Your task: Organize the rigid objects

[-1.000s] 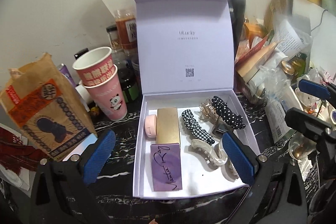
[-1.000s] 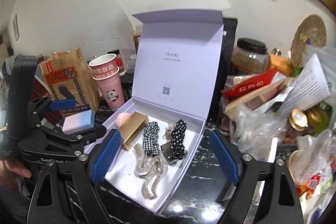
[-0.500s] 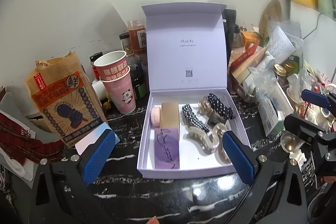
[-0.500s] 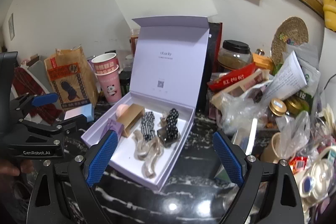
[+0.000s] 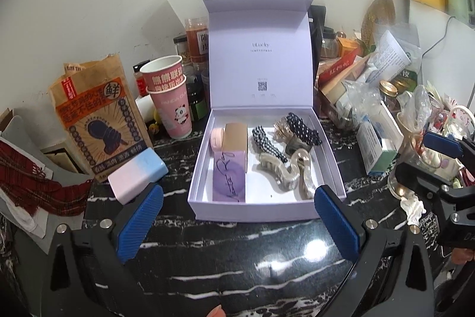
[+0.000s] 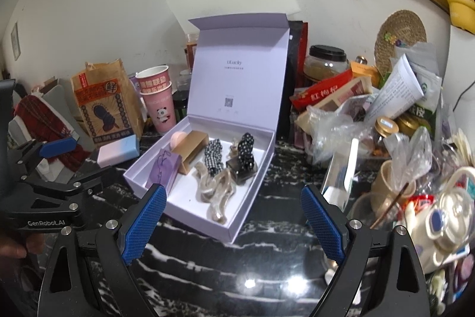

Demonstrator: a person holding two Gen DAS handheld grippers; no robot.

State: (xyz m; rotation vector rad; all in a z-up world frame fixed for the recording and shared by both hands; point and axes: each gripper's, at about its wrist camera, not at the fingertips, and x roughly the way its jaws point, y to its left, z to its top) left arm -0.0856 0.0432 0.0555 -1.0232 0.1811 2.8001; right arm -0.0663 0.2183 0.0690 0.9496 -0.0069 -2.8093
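Both tools have drawn back from the lavender box [image 5: 267,207] since the earlier frames; it now shows smaller and whole, with bare black marbled table [image 5: 237,263] in front of it.

One box, lid upright at the rear, long axis running away from the left camera. It stands mid-table between one brown paper bag [image 5: 95,121] and a heap of packets and jars [image 5: 371,97].

Left tool [image 5: 237,222]: jaws spread wide, nothing between them, blue pads clear of the box. Right tool [image 6: 234,222]: likewise wide open and empty, short of the box's near corner.

Outside the box:
- Two stacked pink paper cups [image 5: 170,97], upright, left of the lid.
- One pink-and-blue rectangular case [image 5: 138,176] lying flat on the table just left of the box, long axis slanting toward the bag.

Inside the box:
- One gold rectangular box [image 5: 236,138], long axis front to back.
- One purple box [image 5: 230,177] with dark script, in line in front of it.
- Two translucent claw clips [image 5: 292,174], lying crossed at front right.
- One checked hair tie [image 5: 267,143] and one polka-dot hair tie [image 5: 302,128], both angled toward the rear left.
- One pink round item [image 5: 216,138], touching the gold box's left side.
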